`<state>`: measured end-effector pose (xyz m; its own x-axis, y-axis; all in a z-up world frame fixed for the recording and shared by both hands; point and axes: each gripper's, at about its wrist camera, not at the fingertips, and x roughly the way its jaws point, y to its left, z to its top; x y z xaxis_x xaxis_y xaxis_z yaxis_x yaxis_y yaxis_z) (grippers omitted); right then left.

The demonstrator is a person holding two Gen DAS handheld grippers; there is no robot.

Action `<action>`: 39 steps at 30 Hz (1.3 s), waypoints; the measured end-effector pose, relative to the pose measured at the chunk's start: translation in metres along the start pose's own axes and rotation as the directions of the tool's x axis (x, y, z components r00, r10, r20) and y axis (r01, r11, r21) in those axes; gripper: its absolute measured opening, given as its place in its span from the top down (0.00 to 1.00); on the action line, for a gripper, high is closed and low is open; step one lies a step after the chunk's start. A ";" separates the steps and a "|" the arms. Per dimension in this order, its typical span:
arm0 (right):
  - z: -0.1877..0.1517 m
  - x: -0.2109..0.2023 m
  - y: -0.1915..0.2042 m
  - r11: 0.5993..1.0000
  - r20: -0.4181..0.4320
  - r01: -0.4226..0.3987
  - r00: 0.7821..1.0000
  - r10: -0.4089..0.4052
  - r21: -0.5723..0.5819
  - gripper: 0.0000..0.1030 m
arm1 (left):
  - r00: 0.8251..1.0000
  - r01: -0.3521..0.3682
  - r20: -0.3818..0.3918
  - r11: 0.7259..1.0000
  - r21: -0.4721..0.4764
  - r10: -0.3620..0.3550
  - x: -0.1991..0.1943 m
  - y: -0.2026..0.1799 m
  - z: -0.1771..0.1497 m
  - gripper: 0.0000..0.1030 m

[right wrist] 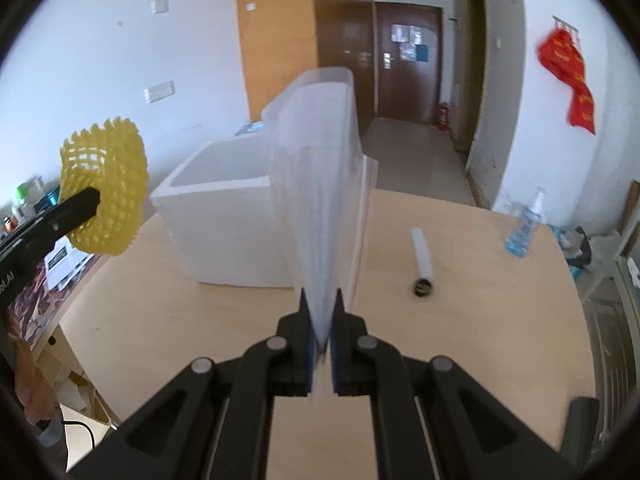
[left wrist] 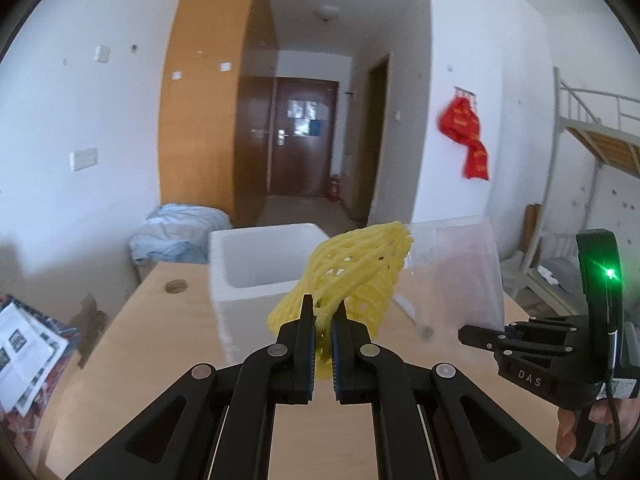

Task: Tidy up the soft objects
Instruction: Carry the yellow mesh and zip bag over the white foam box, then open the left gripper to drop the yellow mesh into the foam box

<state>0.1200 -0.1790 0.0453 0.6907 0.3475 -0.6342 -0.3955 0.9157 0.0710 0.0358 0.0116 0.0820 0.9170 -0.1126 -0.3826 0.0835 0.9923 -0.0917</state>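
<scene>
The left gripper [left wrist: 323, 312] is clamped on a yellow foam net [left wrist: 352, 272], which bulges up and ahead of its fingers, held above the surface [left wrist: 160, 340]. Just to its right, the right gripper [right wrist: 322, 304] pinches the bottom edge of a clear zip bag [right wrist: 320, 184], which stands upright above its narrow jaws. Beyond both, a white foam box [right wrist: 224, 236] sits open on the surface, partly hidden behind the net and the bag. Ahead and right of the right gripper lies a white tube [right wrist: 423, 260], and farther right a blue spray bottle [right wrist: 524, 224] stands near the edge.
</scene>
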 end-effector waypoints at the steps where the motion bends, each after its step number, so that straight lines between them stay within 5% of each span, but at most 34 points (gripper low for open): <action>1: 0.002 0.001 0.005 1.000 0.001 -0.010 1.000 0.010 -0.009 0.92 | 1.000 -0.011 0.002 1.000 -0.005 0.011 -0.003 0.005 0.000 0.94; 11: 0.030 0.015 0.049 0.992 0.006 -0.087 0.996 0.088 -0.089 0.92 | 0.998 -0.065 -0.004 0.998 -0.025 0.065 0.006 0.031 0.008 0.94; 23: 0.072 0.039 0.053 0.992 0.022 -0.070 0.997 0.073 -0.106 0.92 | 0.999 -0.050 -0.020 0.999 -0.015 0.050 0.076 0.041 0.052 0.93; 39: 0.092 0.058 0.035 0.996 0.022 -0.048 0.999 0.050 -0.071 0.92 | 0.989 -0.084 -0.121 0.996 -0.030 0.080 0.160 0.051 0.060 0.93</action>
<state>0.2022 -0.1084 0.0821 0.6832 0.3971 -0.6128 -0.4705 0.8812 0.0465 0.2099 0.0471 0.0716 0.8667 -0.0382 -0.4973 -0.0058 0.9962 -0.0866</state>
